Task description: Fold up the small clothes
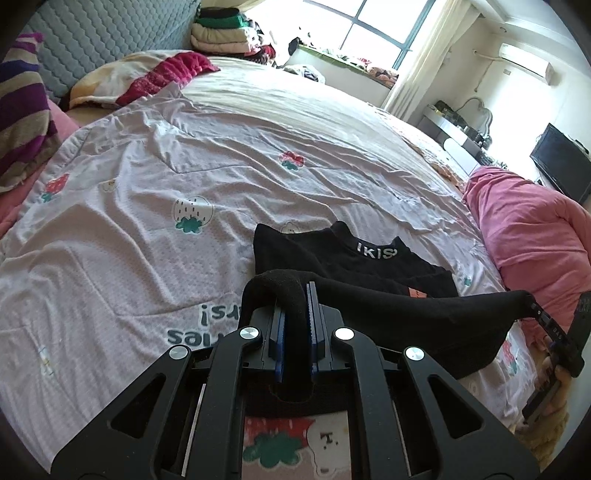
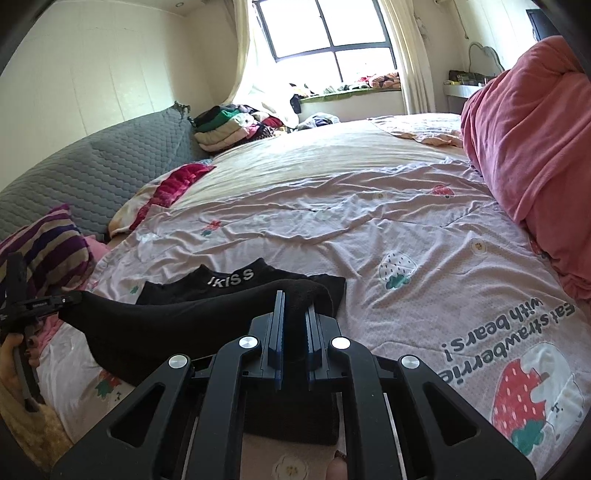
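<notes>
Left wrist view: soft black knit garment [image 1: 406, 314], perhaps a sock, pinched taut between both grippers' jaws.

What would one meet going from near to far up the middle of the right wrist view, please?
right gripper shut on the black sock → black garment lettered IKISS → strawberry-print quilt → beige sheet → window.

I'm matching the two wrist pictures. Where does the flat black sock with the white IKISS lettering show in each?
Left wrist: black sock with white IKISS lettering, right of centre, beyond the left gripper.
Right wrist: same sock, left of centre, beyond the right gripper.
Shared landmark: window.
</notes>
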`<state>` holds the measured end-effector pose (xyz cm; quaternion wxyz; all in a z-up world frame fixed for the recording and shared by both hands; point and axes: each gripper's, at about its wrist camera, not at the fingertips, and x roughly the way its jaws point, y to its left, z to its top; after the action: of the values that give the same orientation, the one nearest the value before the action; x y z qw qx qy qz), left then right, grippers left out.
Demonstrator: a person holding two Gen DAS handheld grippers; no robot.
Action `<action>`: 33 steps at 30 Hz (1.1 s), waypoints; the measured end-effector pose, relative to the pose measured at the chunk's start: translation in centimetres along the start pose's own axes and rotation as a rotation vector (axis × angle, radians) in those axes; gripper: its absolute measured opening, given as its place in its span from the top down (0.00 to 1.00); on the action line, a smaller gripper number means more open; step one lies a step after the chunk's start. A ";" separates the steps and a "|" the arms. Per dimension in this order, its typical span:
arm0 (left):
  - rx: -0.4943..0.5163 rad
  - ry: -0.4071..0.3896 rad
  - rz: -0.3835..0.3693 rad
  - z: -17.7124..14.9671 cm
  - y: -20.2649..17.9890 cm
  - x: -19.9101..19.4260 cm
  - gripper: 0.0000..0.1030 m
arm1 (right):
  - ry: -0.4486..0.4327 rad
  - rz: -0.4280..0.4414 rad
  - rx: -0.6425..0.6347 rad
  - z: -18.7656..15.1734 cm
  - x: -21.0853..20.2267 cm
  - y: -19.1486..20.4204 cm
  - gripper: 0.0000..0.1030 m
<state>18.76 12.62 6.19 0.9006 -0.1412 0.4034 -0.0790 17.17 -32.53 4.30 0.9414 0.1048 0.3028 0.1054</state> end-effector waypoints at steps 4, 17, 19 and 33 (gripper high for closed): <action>0.001 0.009 0.027 0.8 0.3 1.9 0.96 | 0.014 -0.004 0.020 0.6 2.0 -0.6 0.92; 0.010 0.060 0.063 0.6 1.4 6.6 0.96 | 0.085 -0.059 0.012 -1.2 7.4 -1.9 0.92; 0.017 0.057 0.074 0.6 1.2 6.8 0.96 | 0.088 -0.070 0.002 -1.4 7.8 -1.8 0.92; 0.080 -0.011 0.118 0.1 -0.2 4.6 0.67 | 0.039 -0.115 -0.069 -1.6 6.2 -0.9 0.60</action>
<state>21.89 11.29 3.04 0.9109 -0.0813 0.4024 -0.0410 21.27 -31.58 -0.60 0.9428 0.0524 0.3229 0.0636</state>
